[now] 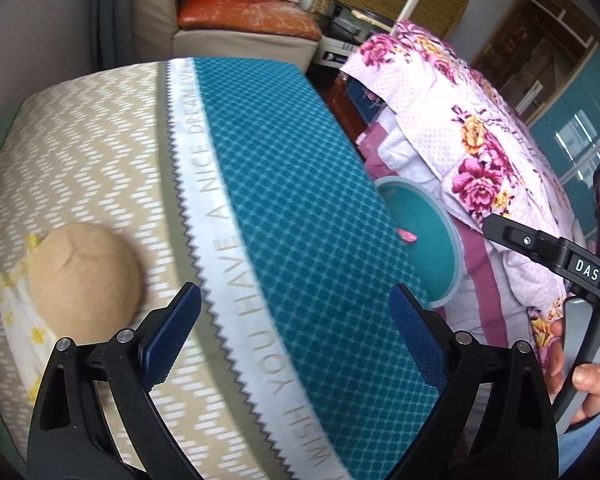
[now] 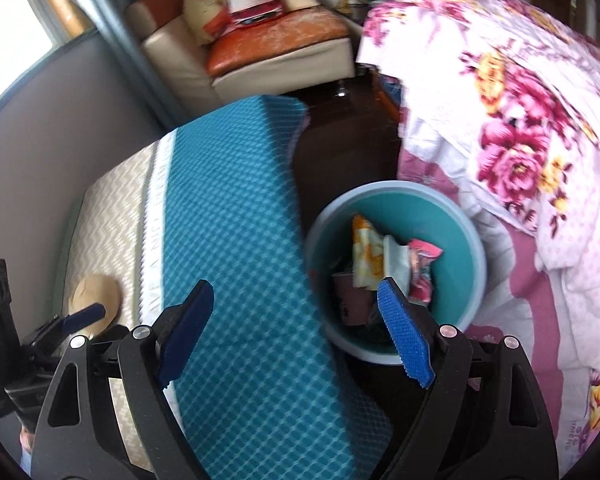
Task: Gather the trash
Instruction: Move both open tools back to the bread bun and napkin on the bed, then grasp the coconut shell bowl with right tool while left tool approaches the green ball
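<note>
Black plastic arms with ribbed blue pads fill the foreground of both wrist views. The left gripper stands with its pads spread wide and nothing between them, hanging over the edge of a mattress whose side is a teal diamond-quilted fabric, bordered by a white zigzag-edged ribbon with woven lettering. Its top is beige with a pale chevron weave, and a round tan plush cushion lies there, left of the left finger.

The right gripper is likewise spread and empty, its pads apart over the mattress side and the bin. This bin is a round, smooth plastic pail, teal inside with a pale grey-blue rim, standing upright on the dark floor between the mattress and a floral quilt, soft and puffy with pink and yellow blooms. Its mouth faces up toward the camera. Inside lie crumpled wrappers, glossy, orange-and-white and pink, standing roughly on end. They sit just beyond the tip of the right finger, outside the gap between the pads.

In the left view the person's hand grips the other handle at the right edge.
</note>
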`<action>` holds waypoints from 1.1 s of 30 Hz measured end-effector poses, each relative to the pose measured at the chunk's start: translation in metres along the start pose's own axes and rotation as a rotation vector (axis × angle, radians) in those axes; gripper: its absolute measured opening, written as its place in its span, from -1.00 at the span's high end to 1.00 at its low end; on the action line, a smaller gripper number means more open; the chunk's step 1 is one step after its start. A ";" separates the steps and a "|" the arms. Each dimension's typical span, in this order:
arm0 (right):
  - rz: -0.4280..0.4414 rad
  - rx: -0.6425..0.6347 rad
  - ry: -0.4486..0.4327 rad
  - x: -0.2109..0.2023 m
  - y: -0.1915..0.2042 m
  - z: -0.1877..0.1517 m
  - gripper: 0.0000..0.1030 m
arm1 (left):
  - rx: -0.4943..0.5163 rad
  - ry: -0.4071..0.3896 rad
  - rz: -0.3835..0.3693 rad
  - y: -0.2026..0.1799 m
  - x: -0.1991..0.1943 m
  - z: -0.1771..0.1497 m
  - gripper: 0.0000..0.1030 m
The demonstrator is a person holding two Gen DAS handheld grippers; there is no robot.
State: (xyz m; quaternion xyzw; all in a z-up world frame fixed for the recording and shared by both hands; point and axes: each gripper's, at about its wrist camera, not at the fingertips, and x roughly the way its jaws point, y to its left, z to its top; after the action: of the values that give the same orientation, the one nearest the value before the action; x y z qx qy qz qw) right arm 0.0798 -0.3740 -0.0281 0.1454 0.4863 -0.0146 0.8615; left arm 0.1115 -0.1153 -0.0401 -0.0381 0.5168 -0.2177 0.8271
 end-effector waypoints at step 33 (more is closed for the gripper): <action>0.003 -0.737 0.221 0.121 0.317 -0.059 -0.62 | -0.380 -0.102 0.192 0.261 -0.095 -0.091 -0.84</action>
State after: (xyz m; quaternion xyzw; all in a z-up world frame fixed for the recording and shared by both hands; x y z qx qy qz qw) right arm 0.1468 -0.0411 -0.0837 -0.1726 0.5489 0.1780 0.7983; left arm 0.0804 0.1731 -0.0779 -0.1550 0.5073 -0.0346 0.8470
